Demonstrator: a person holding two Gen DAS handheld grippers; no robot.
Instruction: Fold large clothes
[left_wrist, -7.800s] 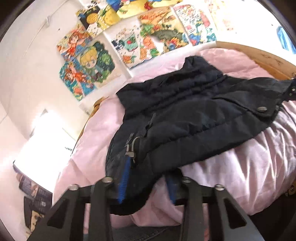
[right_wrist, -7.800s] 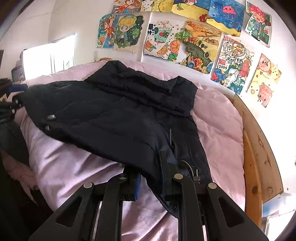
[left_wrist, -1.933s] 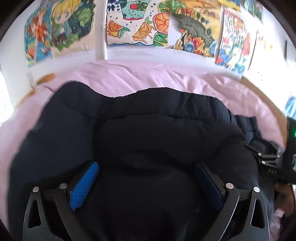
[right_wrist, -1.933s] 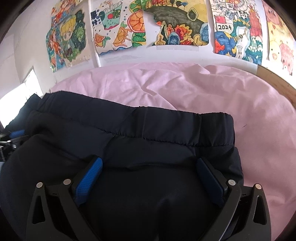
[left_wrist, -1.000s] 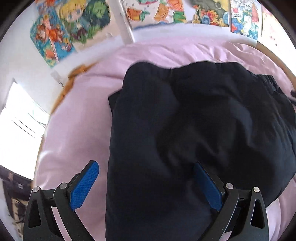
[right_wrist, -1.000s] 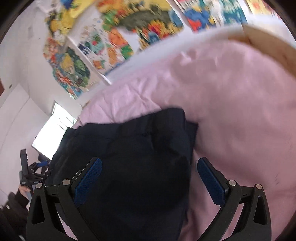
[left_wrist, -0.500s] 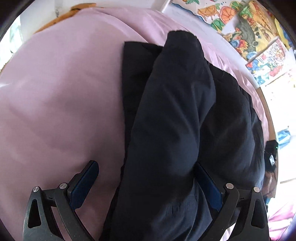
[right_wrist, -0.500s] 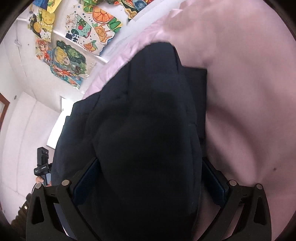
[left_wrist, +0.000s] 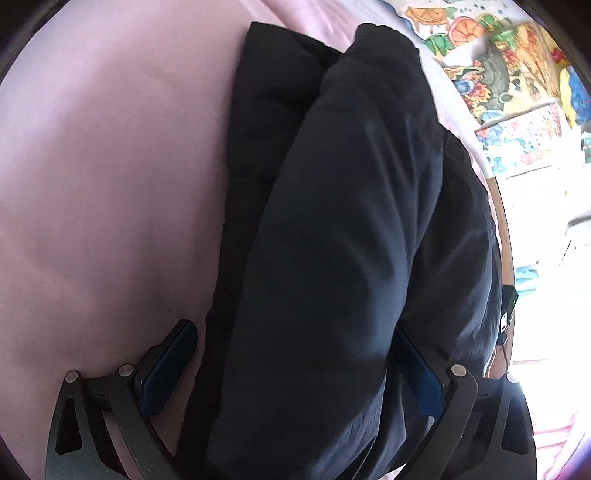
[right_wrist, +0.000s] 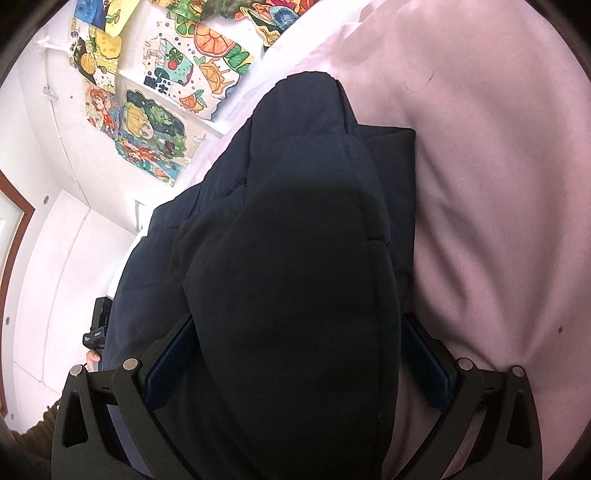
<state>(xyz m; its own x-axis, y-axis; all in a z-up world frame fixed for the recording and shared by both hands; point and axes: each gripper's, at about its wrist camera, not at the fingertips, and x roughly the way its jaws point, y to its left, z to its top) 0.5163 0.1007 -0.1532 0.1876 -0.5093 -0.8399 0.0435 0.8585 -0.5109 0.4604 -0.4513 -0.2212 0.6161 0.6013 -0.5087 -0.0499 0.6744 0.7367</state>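
The dark puffer jacket (left_wrist: 332, 240) lies folded into a thick bundle on the pink bed (left_wrist: 103, 166). Left claw (left_wrist: 295, 369) and right claw (right_wrist: 299, 354) each straddle it, spread wide. Squeeze both ends evenly, keeping the layers stacked so they don't spring apart.

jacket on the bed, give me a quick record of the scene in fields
garment: dark puffy jacket, folded into a thick bundle
surface: pink bedding
left hand-held gripper: open, fingers either side of the bundle's end
right hand-held gripper: open, straddling the other end
wall: colourful drawings
contact: cannot tell whether the blue pads press the fabric
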